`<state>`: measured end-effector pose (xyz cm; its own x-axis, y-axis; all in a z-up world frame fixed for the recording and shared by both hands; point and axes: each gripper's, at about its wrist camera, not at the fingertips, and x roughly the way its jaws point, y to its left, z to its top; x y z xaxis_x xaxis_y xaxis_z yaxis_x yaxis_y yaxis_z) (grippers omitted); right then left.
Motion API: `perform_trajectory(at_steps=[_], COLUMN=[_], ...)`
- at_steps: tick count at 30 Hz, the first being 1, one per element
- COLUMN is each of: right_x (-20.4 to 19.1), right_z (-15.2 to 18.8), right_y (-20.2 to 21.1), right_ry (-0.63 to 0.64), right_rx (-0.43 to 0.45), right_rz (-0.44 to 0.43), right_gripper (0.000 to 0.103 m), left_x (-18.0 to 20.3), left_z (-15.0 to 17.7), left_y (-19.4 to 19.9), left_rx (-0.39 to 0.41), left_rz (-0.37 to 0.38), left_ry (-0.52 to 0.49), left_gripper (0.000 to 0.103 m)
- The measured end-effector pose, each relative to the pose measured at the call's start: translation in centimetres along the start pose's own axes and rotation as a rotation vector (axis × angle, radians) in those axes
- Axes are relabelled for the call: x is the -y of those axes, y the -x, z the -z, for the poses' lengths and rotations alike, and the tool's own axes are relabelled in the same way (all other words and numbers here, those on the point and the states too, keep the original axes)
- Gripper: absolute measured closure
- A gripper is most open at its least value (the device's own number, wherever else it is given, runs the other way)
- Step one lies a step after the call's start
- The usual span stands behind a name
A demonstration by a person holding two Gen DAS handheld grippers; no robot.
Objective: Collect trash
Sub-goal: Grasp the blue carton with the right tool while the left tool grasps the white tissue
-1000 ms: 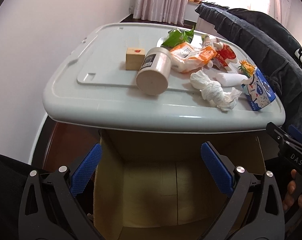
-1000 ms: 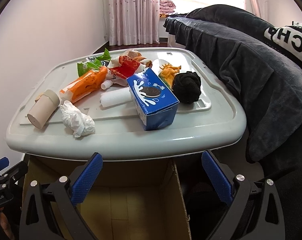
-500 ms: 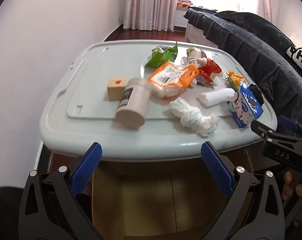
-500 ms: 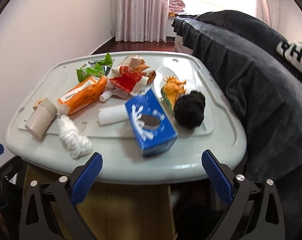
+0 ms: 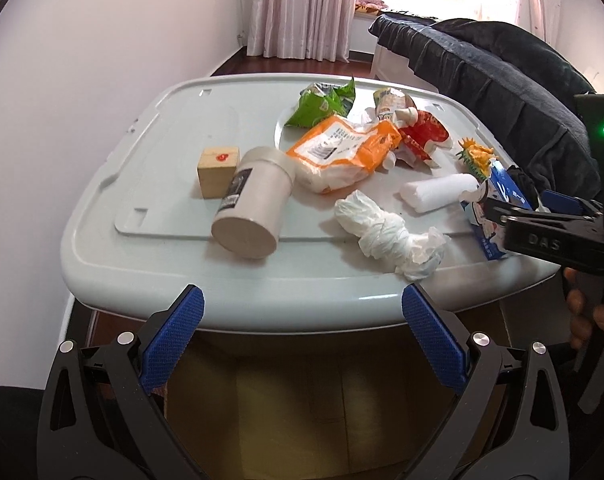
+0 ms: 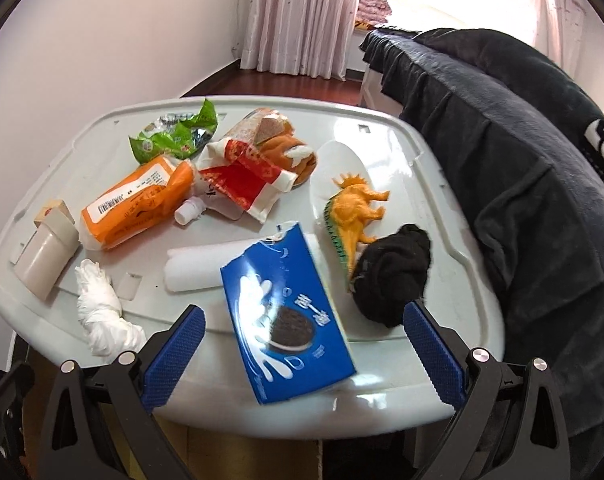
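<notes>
So the trash is all scattered on a pale grey plastic bin lid [image 6: 390, 396] that works as the desk. Closest to the right gripper [image 6: 304, 354] is a glossy blue cookie box [image 6: 288, 316], flat on its side, long axis running from the near edge toward the far side, torn end pointing away. Left of it sits a twisted white tissue wad [image 6: 102, 312], crinkly and knotted, lying roughly front to back, and a white foam roll [image 6: 198, 266] lying crosswise. Further back: an orange plastic packet [image 6: 136, 204], a red-and-white wrapper [image 6: 242, 178], a crumpled green bag [image 6: 172, 138]. A beige cylinder jar [image 5: 252, 208] lies tipped over beside a small wooden block [image 5: 217, 171].

Both grippers hover low at the near edge, fingers spread wide, gripping nothing. The left gripper [image 5: 302, 344] sits over an open cardboard box [image 5: 302, 408].
</notes>
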<state>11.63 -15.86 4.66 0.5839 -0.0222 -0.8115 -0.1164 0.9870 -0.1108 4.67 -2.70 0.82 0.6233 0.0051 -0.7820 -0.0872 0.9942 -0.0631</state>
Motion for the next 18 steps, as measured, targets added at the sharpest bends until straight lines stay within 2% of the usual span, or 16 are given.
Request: perform_trajectory(at_steps=[8, 10, 12, 14, 15, 18], right_x=[-1.1, -0.9, -0.6, 0.1, 0.5, 1.1], right_z=[-0.3, -0.1, 0.2, 0.6, 0.7, 0.9], right_y=[-2.2, -2.7, -3.4, -3.6, -3.6, -3.5], right_ry=[0.049, 0.044, 0.024, -0.019, -0.053, -0.090], right_rx=[-0.024, -0.044, -0.075, -0.078, -0.078, -0.075], right_rz=[0.001, -0.010, -0.023, -0.058, -0.073, -0.094], right_gripper=[0.005, 0.011, 0.027, 0.034, 0.043, 0.049], left_x=[0.4, 0.3, 0.2, 0.0, -0.1, -0.2], left_z=[0.5, 0.6, 0.7, 0.8, 0.8, 0.9], left_y=[-0.2, -0.3, -0.3, -0.3, -0.3, -0.3], left_rx=[-0.010, -0.017, -0.019, -0.021, -0.022, -0.017], left_rz=[-0.010, -0.002, 0.001, 0.007, 0.008, 0.005], left_ry=[-0.024, -0.021, -0.013, -0.004, -0.001, -0.001], left_gripper=[0.006, 0.006, 0.006, 0.006, 0.006, 0.006])
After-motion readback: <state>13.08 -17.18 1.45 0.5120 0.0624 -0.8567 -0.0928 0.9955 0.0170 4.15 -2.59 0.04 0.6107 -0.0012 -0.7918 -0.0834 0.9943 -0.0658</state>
